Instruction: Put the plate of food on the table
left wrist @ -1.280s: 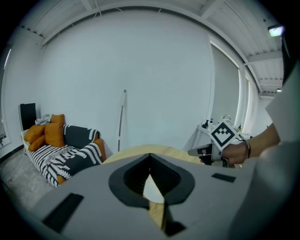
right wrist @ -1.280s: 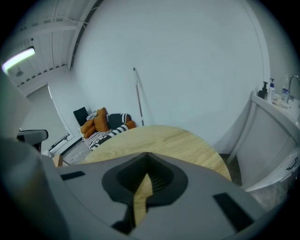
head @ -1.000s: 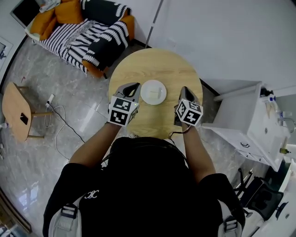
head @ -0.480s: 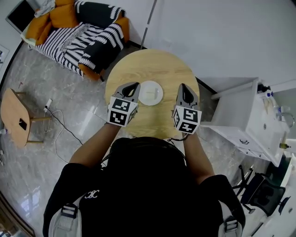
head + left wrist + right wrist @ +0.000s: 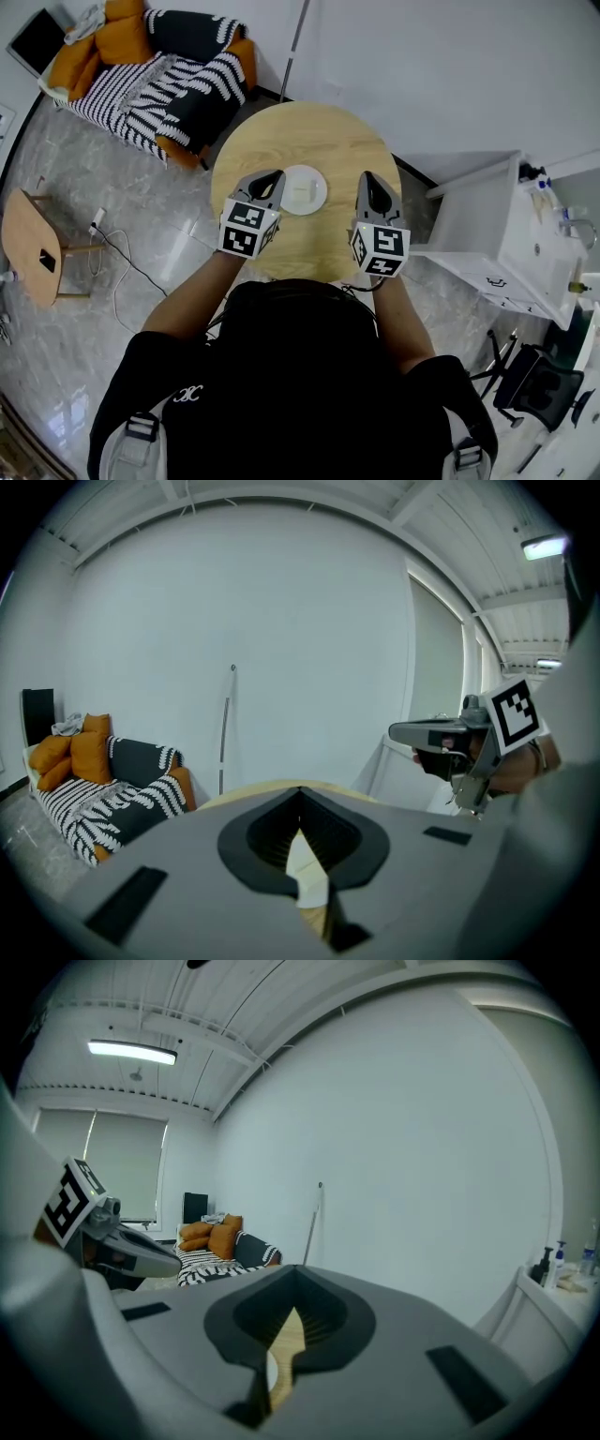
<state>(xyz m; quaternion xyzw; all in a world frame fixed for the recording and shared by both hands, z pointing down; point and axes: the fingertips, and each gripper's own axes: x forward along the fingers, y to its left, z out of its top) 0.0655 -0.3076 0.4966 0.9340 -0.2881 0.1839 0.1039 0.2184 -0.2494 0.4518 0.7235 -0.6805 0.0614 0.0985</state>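
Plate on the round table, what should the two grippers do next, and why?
The plate already rests on the table, and the left gripper and right gripper flank it, fingers together, holding nothing. So probably just draw both back toward the person; the job looks done.

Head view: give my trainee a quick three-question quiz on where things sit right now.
1. True or false: the white round plate lies on the round wooden table.
2. The plate is: A) between the left gripper and the right gripper; B) left of both; C) right of both.
3. Which piece of furniture beyond the table carries the orange cushions?
Key: 1 true; 2 A; 3 the sofa.
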